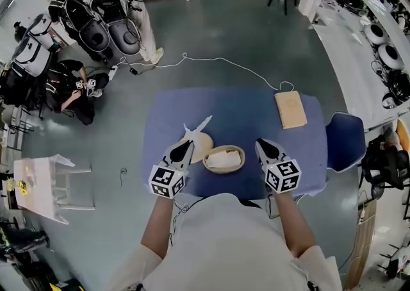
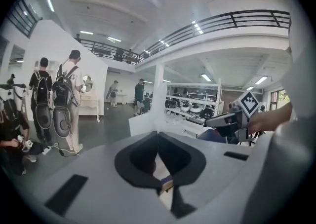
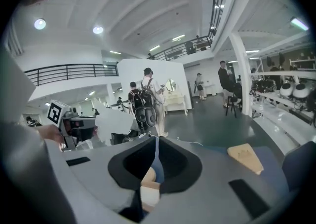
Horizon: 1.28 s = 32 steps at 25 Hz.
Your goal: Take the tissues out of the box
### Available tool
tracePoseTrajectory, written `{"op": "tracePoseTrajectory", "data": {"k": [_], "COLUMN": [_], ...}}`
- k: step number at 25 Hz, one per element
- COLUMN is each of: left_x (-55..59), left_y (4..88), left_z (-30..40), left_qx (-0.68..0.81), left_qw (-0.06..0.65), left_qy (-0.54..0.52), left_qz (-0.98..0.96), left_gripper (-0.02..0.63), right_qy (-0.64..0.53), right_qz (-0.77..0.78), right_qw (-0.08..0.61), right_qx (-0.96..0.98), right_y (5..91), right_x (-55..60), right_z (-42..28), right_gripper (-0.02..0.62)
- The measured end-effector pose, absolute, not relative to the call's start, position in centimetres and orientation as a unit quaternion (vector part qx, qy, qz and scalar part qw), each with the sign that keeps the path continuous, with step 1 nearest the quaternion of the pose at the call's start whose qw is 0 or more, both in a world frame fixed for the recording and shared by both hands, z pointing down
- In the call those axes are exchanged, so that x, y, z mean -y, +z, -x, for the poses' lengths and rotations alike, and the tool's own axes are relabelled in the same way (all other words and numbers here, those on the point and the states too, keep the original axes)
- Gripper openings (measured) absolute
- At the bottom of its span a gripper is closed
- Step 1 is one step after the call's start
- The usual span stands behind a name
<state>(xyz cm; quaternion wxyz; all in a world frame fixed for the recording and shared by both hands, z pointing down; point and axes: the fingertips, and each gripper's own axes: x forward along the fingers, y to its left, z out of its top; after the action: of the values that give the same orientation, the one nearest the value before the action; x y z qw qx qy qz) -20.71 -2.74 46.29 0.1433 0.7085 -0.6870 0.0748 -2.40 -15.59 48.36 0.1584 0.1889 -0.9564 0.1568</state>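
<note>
Blue counter [image 1: 256,110]: oval tissue box [image 1: 241,155] at front centre, white tissues inside. Step in hand looks like the pull: left hand-held gripper [image 1: 189,145] is clenched on a tissue [image 1: 197,127], raised just left of the box. Right hand-held gripper [image 1: 260,143] is clamped on nothing. Next: lift clear, let go. Beige piece [image 1: 204,147] under the left one is unidentifiable.

No words, numbers or brand names can be read in any view. The only signs are square black-and-white coded patterns, without letters or digits. They stand on the marker cube [image 1: 168,181] at the rear of the left gripper [image 1: 189,146] and on the second marker cube [image 1: 282,175] at the rear of the right gripper [image 1: 260,143].
</note>
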Motion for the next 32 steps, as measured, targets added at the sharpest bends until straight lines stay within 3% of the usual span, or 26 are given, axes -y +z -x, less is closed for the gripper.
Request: {"op": "tracePoseTrajectory", "data": {"k": [19,32], "left_x": [-1.2,-3.1], "left_y": [38.1,37.1], "left_z": [24.2,24.8], "left_qx": [0.756,0.763], "left_qw": [0.087,0.078], "left_qy": [0.023,0.015], "left_qz": [-0.649,-0.642], "left_gripper": [0.009,0.009], "right_qy": [0.029,0.019], "right_qz": [-0.159,-0.157], "right_qw": [0.1,0.071], "right_qx": [0.982,0.985], "right_y": [38.1,36.1], "right_x": [15.4,13.8], "right_z": [4.2,4.6], "right_gripper": [0.043,0.043]}}
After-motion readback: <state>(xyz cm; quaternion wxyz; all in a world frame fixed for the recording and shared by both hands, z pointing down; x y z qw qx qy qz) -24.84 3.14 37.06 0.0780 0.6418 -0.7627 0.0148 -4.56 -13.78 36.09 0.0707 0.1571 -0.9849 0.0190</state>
